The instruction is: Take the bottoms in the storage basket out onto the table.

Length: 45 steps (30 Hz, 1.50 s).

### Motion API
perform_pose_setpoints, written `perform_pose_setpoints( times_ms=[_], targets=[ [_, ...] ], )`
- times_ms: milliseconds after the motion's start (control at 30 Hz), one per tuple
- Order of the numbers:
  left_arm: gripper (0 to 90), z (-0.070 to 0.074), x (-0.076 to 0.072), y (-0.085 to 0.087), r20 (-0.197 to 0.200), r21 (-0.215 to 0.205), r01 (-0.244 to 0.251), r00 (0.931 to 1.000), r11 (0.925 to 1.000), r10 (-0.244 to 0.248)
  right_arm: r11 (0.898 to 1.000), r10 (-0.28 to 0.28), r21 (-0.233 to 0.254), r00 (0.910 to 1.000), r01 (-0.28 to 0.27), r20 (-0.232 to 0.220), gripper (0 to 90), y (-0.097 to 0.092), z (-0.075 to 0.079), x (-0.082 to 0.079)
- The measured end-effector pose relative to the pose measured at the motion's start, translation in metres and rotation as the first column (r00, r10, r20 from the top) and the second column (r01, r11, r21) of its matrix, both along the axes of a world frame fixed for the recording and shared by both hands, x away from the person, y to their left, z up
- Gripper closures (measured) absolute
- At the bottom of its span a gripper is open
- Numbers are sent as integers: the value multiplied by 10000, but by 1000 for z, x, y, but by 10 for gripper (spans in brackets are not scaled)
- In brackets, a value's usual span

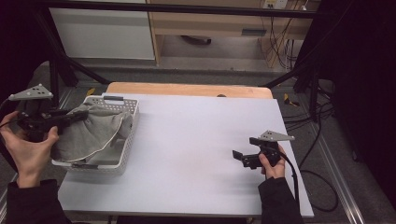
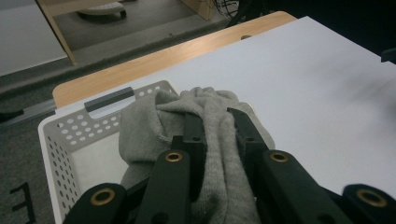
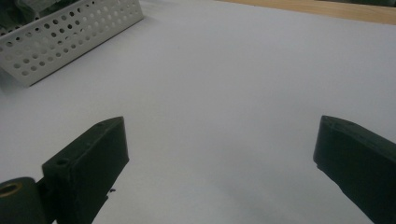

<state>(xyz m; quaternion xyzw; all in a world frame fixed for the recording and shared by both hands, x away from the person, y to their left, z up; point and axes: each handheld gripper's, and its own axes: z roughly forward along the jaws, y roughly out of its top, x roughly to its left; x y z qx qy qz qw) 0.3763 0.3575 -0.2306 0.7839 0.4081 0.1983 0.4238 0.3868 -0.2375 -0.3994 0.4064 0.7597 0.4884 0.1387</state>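
Loosely bunched grey cloth [image 2: 219,121]

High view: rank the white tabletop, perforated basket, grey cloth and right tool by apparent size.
1. White tabletop
2. Perforated basket
3. Grey cloth, nearly basket-sized, so close
4. Right tool

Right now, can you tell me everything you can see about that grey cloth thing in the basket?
The grey cloth looks like soft knitted fabric, maybe a garment, with a thin pale edge line seen from the high view. It is crumpled and bunched, lying in the white perforated basket at the table's left and spilling over its near-left side. The left gripper has its black jaws closed on a raised fold of it. Nothing else touches it.
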Motion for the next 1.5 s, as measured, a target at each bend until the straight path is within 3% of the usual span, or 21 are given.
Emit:
perform_pose_setpoints(
  times_ms=[1500],
  targets=[
    [783, 33, -17, -11, 704, -140, 630, 9956, 9979, -619, 10000, -5, -6, 10000, 5, -9, 35, 0, 0, 0]
  ],
)
